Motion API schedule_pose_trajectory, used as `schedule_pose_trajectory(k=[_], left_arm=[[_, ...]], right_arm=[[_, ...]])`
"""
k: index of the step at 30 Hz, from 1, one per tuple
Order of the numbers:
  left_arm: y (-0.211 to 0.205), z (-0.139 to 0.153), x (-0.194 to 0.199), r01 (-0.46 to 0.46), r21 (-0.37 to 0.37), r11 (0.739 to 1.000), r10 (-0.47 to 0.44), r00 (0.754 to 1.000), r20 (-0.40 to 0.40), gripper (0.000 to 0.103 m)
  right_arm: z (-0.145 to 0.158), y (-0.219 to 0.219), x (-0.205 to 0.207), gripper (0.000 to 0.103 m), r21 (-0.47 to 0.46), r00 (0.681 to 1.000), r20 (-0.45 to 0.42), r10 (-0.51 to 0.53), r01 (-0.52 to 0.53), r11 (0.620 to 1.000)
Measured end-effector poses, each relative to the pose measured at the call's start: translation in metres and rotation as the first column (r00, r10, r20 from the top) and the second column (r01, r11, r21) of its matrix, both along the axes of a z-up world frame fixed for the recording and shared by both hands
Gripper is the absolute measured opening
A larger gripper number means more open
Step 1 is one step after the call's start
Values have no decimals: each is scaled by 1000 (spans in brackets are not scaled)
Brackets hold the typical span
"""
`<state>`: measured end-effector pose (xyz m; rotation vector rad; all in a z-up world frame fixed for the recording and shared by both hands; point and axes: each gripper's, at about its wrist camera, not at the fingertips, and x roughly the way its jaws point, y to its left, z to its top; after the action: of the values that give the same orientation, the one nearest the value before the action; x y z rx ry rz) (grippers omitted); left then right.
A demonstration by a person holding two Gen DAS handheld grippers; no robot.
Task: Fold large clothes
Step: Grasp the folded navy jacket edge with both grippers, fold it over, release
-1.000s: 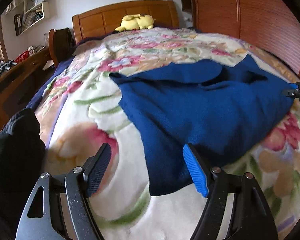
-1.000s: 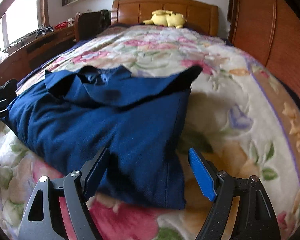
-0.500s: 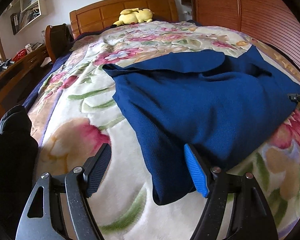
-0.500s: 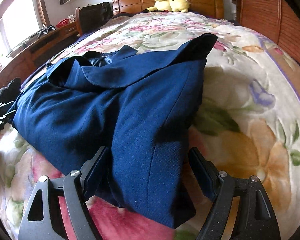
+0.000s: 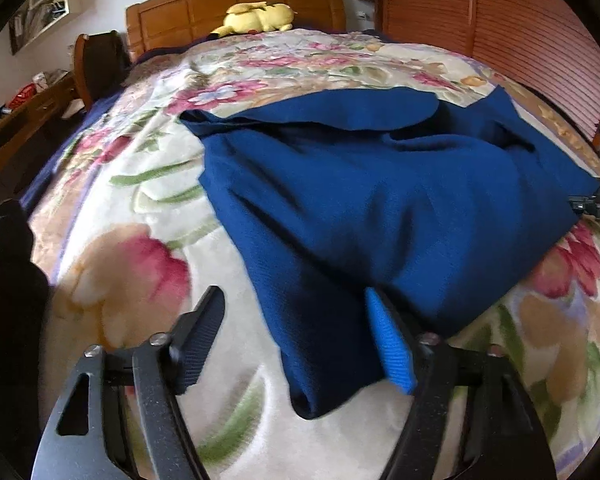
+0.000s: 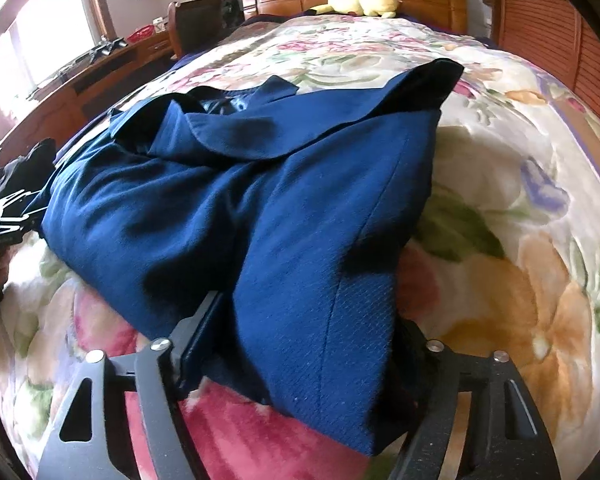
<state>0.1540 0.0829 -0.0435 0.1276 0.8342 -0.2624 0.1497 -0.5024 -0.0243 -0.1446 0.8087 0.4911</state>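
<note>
Left side of room: wooden desk point(image 5: 24, 120) along the wall w/ clutter on top, dark chair point(image 5: 100, 64) next to it, shelf high on the wall. Dark clothing of the person point(image 5: 8, 280) at the bed's left edge.

Left hand-held gripper point(image 5: 296, 340) sits low at the foot end of the bed point(image 5: 140, 280), over the floral blanket. Its jaws have just been closing. The lower left corner of the navy garment point(image 5: 380, 200) lies between them; blue pad of one finger point(image 5: 392, 344) is against the cloth, the other pad stands apart from it w/ bare blanket showing in the gap – so not clamped yet, jaws still apart.

Garment itself: big navy jacket-type piece, spread across the foot half of the bed, roughly centred btwn left and right edges, collar/lapel end toward the headboard point(image 5: 236, 12), one flap folded over the top. Yellow plush toy point(image 5: 260, 18) lies at the headboard end, well apart from it.

Right hand-held gripper point(image 6: 300, 344) is at the garment's point(image 6: 300, 208) lower right corner, jaws also just been closing. Cloth fills the space btwn the fingers and drapes over them; one finger point(image 6: 196, 340) touches the fabric edge, the other is hidden under the cloth – can't tell if it's truly pinched.

Far right: slatted wooden wardrobe doors point(image 5: 520, 40) beside the bed's right edge.
</note>
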Motion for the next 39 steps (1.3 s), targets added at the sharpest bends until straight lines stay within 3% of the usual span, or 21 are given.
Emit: schedule_pose_trajectory(k=[2,3,5,8,10,18,27,30,35,39], left_arm=[[-4,-1,0,30,-32,999,-31,999,-29,40],[-7,0,-1,37,-23,999,-38,999,-34,31],[-14,4,-4,48,5,999,-48,998,-27,21],[-20,16,-14,46,30,998,-46,999,8,10],[-20,28,-26,41,30,999,-42,998,44,9],[-15,68,-115,96,-9,995,-94,985,145,8],[8,57,-228,88,-100,991,-68,980,185,8],[11,46,-246,62,-115,991,-41,984,175,9],[9,32,-251,4,-112,994,16,984,177,11],[9,27,-254,-43,-129,991,68,978,199,21]], right_arm=[[0,0,-2,52,-4,1000,6,11,-11,1000],[2,0,-4,46,-6,1000,14,19,-19,1000],[7,-3,-7,32,12,999,22,37,-37,999],[15,0,-17,25,-14,998,51,42,-41,999],[22,5,-29,23,-30,996,84,42,-40,999],[46,1,-102,21,-43,988,129,82,-77,996],[38,-14,-225,21,1,987,110,114,-114,993],[34,-12,-251,21,-1,988,94,120,-120,993],[24,-1,-254,29,-50,992,103,74,-70,996],[25,-1,-259,40,-49,993,107,40,-35,998]])
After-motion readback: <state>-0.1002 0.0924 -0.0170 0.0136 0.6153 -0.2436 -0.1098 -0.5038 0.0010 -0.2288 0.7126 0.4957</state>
